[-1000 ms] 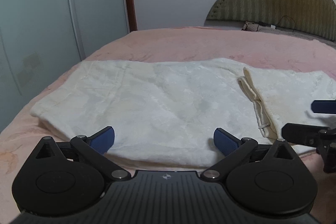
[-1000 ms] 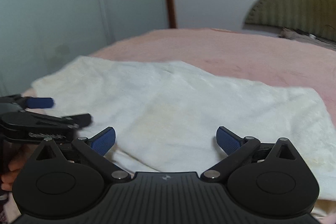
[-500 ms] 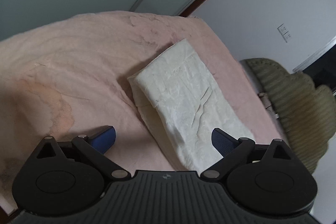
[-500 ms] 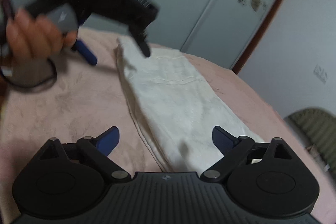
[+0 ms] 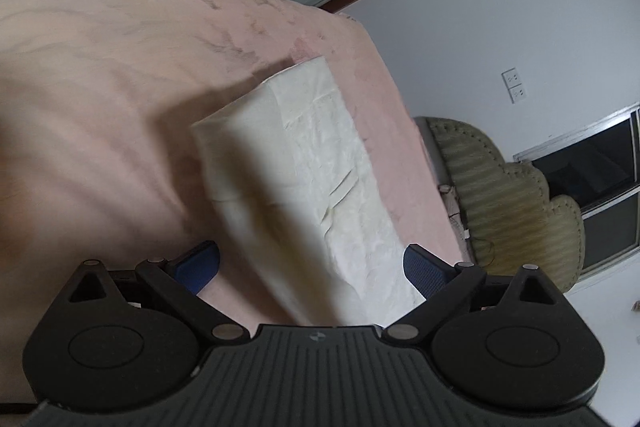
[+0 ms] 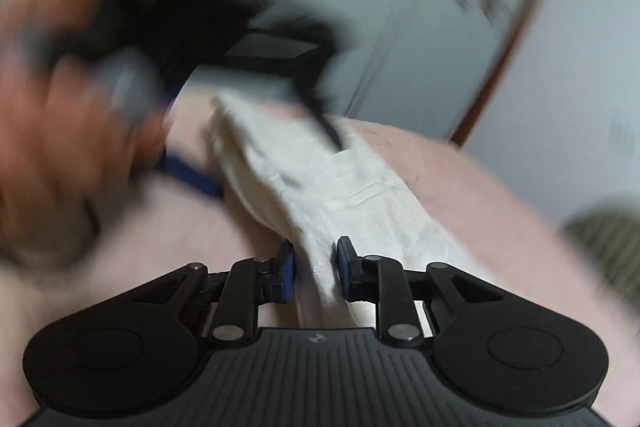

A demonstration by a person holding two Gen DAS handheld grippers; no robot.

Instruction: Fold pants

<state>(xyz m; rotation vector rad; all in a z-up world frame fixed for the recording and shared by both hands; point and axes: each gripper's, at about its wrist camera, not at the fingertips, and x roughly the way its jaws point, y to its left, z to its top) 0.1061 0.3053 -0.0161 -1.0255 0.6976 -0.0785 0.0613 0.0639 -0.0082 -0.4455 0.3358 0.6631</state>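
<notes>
Cream-white folded fabric pants [image 5: 320, 179] lie as a long strip on the pink plush bed [image 5: 100, 87], running forward from between the blue pads of the left claw [image 5: 311, 265], which stands wide apart and holds nothing. Further right, the right claw [image 6: 314, 269] is pinched onto the near end of the pants [image 6: 344, 195], its pads pressing the cloth on both sides.

Pink bedspread [image 5: 120, 87], wrinkled, covering the bed. Padded olive headboard [image 5: 516, 203] with scalloped edge, against a white wall [image 5: 500, 7]. Double wall socket [image 5: 513, 85]. Dark window [image 5: 592, 163], metal frame. Pale wardrobe doors [image 6: 400, 27] with flower print, brown wooden trim [image 6: 508, 39].
</notes>
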